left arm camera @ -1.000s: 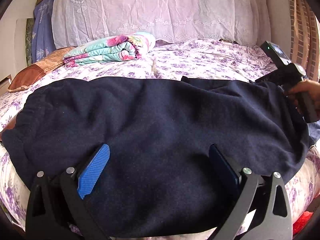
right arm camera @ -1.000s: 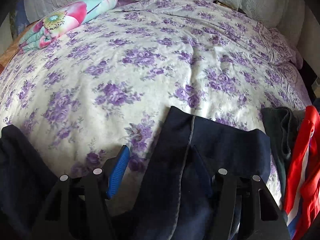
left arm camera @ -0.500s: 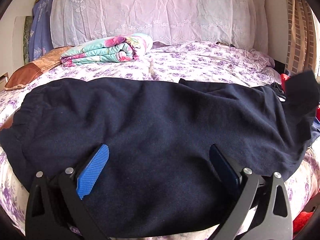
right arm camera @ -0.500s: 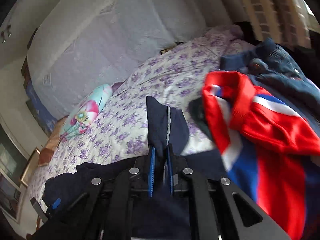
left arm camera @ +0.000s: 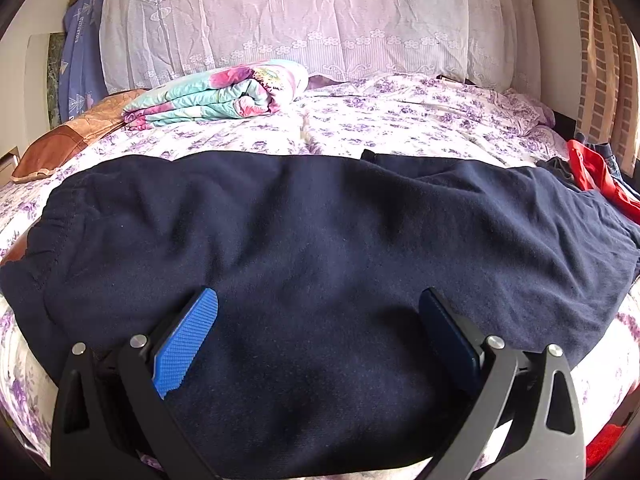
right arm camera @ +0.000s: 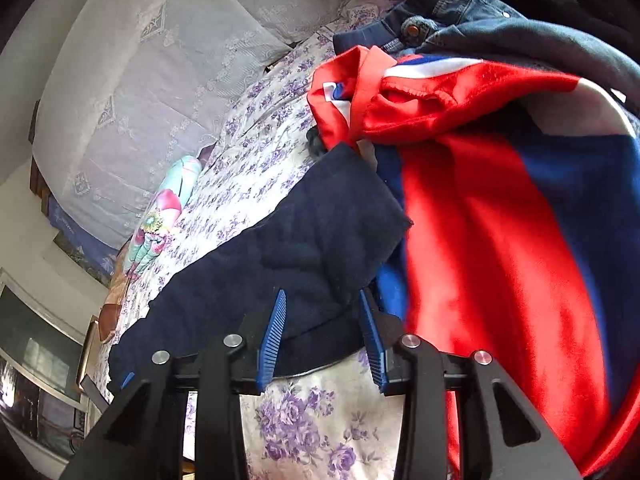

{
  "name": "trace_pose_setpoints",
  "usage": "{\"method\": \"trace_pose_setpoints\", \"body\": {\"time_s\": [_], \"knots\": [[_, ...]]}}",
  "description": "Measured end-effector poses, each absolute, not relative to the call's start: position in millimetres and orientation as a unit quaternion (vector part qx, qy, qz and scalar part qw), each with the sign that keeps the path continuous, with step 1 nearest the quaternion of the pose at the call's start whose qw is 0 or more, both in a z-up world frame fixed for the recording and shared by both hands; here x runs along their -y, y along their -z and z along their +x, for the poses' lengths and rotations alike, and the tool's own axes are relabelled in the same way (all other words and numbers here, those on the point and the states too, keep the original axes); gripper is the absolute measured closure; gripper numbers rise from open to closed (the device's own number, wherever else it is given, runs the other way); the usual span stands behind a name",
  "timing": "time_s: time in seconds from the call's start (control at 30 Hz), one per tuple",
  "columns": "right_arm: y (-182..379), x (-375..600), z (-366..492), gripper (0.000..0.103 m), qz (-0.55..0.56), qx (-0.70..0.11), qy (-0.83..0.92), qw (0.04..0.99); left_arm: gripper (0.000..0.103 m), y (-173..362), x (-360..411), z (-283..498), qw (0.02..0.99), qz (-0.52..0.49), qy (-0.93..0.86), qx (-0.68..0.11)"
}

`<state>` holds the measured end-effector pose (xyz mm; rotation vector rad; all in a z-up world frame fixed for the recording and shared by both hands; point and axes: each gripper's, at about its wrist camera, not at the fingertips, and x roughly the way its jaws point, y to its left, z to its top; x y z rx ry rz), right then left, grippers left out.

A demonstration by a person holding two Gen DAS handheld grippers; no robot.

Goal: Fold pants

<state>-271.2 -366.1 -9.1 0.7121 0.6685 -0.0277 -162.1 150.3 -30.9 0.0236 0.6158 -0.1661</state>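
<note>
Dark navy pants (left arm camera: 320, 240) lie spread across the flowered bed (left arm camera: 400, 120), waistband at the left and leg ends at the right. My left gripper (left arm camera: 318, 304) hovers open over their near edge, blue pads wide apart with cloth beneath them. In the right wrist view, the leg end of the pants (right arm camera: 320, 232) lies between the fingers of my right gripper (right arm camera: 322, 320). Its jaws are opening, and the blue pads (right arm camera: 274, 332) stand clear of the cloth. That view is rolled to one side.
A heap with a red, white and blue garment (right arm camera: 500, 200) and jeans (right arm camera: 440, 12) lies right beside the leg end. A folded floral blanket (left arm camera: 216, 92), a brown cushion (left arm camera: 60, 140) and a lace-covered pillow (left arm camera: 312, 20) sit at the head of the bed.
My right gripper shut on the leg end, swung it sideways while rolling, and now its jaws have parted. The lifted leg end has dropped flat. My left gripper stayed still.
</note>
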Motion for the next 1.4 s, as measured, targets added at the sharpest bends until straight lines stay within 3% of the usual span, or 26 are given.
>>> {"method": "trace_pose_setpoints", "body": {"time_s": [0.13,0.2,0.23,0.37,0.53,0.63,0.67,0.9,0.93,0.97,1.07,1.2,1.27,1.4], "knots": [[21.4,375.1,-254.0,0.066,0.374,-0.318,0.017,0.871,0.005,28.9,-155.1,-160.2,0.948,-0.001,0.086,-0.306],[20.7,374.0,-252.0,0.080,0.370,-0.300,0.020,0.879,0.005,26.1,-161.8,-154.2,0.948,-0.004,0.081,-0.309],[14.8,370.7,-253.2,0.095,0.361,-0.287,0.019,0.887,0.006,24.8,-166.6,-150.0,0.947,-0.006,0.074,-0.311],[-4.6,359.0,-273.2,0.096,0.346,-0.266,-0.015,0.899,0.008,19.5,-190.4,-138.4,0.944,-0.042,0.083,-0.318],[29.7,370.5,-297.5,0.088,0.369,-0.344,0.012,0.863,0.012,16.9,-203.2,-134.5,0.940,-0.066,0.095,-0.320],[23.4,368.2,-315.8,0.053,0.380,-0.326,-0.013,0.866,0.012,17.6,-200.9,-134.4,0.941,-0.059,0.094,-0.321],[22.6,365.8,-315.7,0.046,0.377,-0.326,-0.018,0.867,0.012,17.8,-199.6,-134.4,0.941,-0.055,0.093,-0.322],[28.9,354.5,-268.5,0.043,0.358,-0.307,0.004,0.882,0.012,17.8,-196.9,-135.2,0.941,-0.052,0.088,-0.323],[25.2,353.7,-265.5,0.072,0.354,-0.295,0.009,0.888,0.012,17.8,-197.4,-135.4,0.941,-0.055,0.089,-0.322],[18.6,355.1,-266.2,0.088,0.353,-0.278,0.002,0.893,0.012,17.8,-198.1,-135.7,0.941,-0.058,0.090,-0.322],[-16.8,349.4,-280.0,0.088,0.298,-0.232,-0.012,0.926,0.012,17.5,-199.7,-136.6,0.940,-0.065,0.093,-0.322],[22.6,359.6,-272.5,0.087,0.276,-0.337,0.022,0.900,0.012,19.9,-193.0,-139.0,0.943,-0.047,0.088,-0.319],[34.0,365.8,-280.4,0.085,0.281,-0.330,0.006,0.901,0.010,21.7,-187.1,-140.8,0.943,-0.027,0.086,-0.319],[-2.6,389.4,-314.8,0.069,0.315,-0.257,0.080,0.910,0.010,18.4,-178.9,-149.7,0.944,0.013,0.070,-0.323]]}}
